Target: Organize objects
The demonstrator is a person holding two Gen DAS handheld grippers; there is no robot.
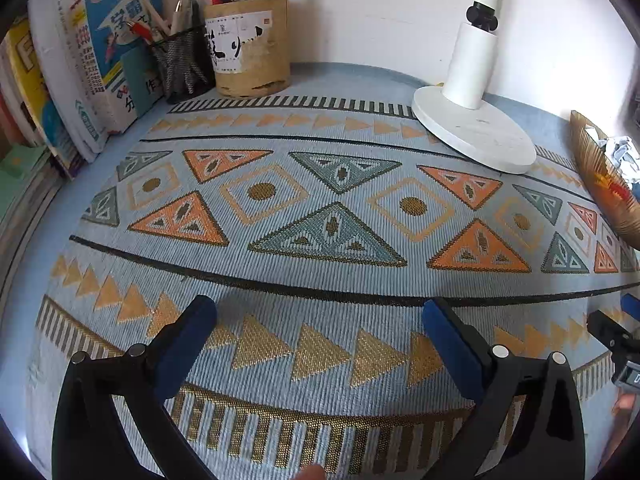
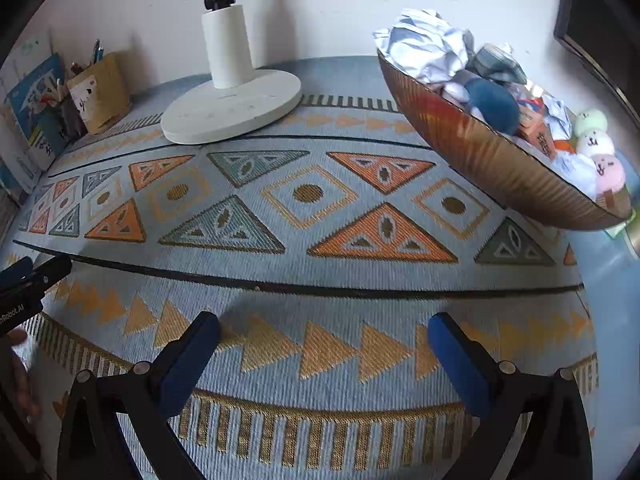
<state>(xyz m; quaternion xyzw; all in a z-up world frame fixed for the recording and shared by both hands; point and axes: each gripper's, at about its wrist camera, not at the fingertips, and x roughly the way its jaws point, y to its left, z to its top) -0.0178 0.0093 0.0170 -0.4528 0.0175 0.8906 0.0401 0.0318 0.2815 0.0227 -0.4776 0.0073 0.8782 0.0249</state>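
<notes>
My left gripper (image 1: 320, 312) hangs open over the patterned blue mat (image 1: 320, 216), nothing between its blue pads. My right gripper (image 2: 324, 326) is open too, over the same mat (image 2: 304, 224), with empty jaws. A ribbed brown bowl (image 2: 492, 168) stands at the right, heaped with crumpled paper (image 2: 424, 52), a blue ball (image 2: 490, 104), a small orange box (image 2: 538, 130) and pastel plush balls (image 2: 600, 152). In the left wrist view the bowl (image 1: 600, 184) shows at the right edge. Each gripper's tip peeks into the other's view at the frame edge.
A white lamp base (image 1: 474, 132) and its post stand at the back against the wall. At the back left are a tan pen holder (image 1: 250, 48), a black mesh pen cup (image 1: 184, 64) and upright books (image 1: 100, 68). A hand (image 2: 16, 360) shows at the left edge.
</notes>
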